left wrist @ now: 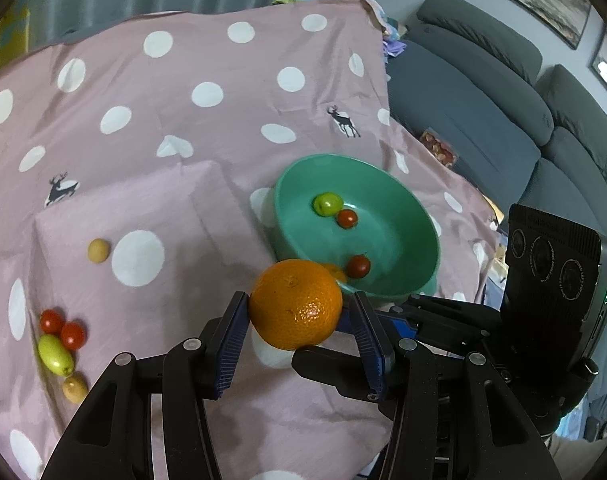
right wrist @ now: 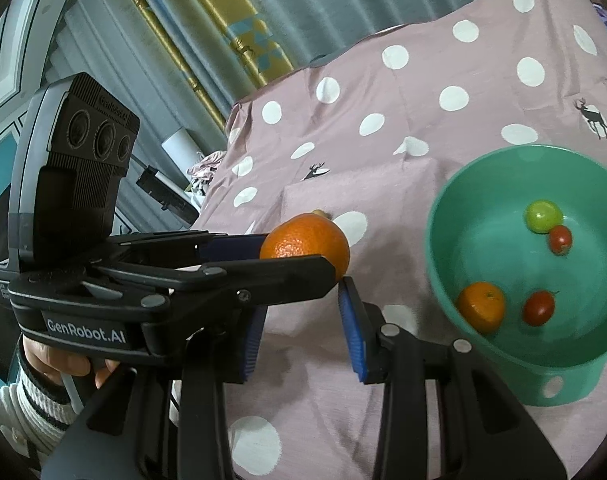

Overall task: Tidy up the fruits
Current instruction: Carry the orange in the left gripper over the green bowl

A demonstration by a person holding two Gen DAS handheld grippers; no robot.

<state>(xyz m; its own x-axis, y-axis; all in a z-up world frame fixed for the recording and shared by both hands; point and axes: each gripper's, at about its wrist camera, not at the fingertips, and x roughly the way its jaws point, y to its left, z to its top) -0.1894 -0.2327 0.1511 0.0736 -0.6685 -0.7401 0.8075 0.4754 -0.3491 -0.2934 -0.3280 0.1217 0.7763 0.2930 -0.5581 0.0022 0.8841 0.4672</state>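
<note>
My left gripper is shut on a large orange, held above the pink cloth just in front of the green bowl. The orange also shows in the right wrist view. The bowl holds a small orange, two red cherry tomatoes and a green fruit. My right gripper is open and empty, below the left gripper and left of the bowl. Loose fruit lies on the cloth at left: two red tomatoes, a green fruit and two tan fruits.
The pink polka-dot cloth covers the table with a raised fold in the middle. A grey sofa stands at the right beyond the cloth's edge. Curtains hang behind. The other gripper's camera block sits at right.
</note>
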